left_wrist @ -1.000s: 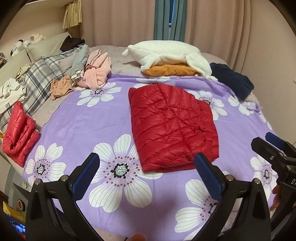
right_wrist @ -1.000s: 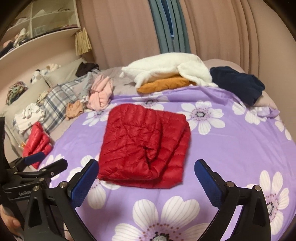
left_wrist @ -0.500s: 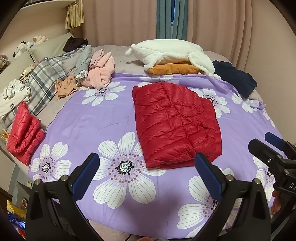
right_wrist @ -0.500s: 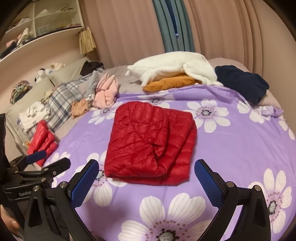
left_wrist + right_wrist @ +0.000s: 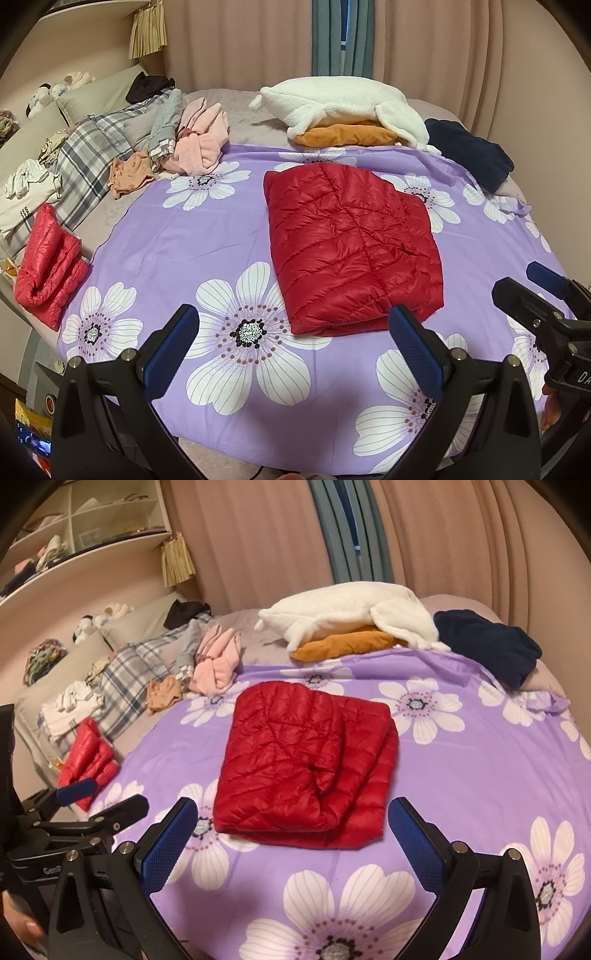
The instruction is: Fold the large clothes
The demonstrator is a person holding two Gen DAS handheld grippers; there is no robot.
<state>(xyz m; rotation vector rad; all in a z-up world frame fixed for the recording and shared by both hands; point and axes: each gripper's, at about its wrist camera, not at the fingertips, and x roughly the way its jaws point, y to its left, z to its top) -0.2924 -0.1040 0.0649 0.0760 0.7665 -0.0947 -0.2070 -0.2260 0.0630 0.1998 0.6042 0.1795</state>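
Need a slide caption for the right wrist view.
Folded red puffer jacket lies on the floral purple sheet; open right gripper hovers short of it.

two red puffer jackets [image 5: 351, 243], perhaps eight other garments [image 5: 201, 147]

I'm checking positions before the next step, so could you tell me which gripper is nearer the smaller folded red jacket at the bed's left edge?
Left. The left gripper hangs close beside the small red jacket; the right gripper is farther off, facing the big red jacket.

Red jacket [image 5: 351, 243]: quilted, slight sheen. Purple sheet [image 5: 192, 243]: smooth matt cloth. White throw [image 5: 332, 99]: fleecy.
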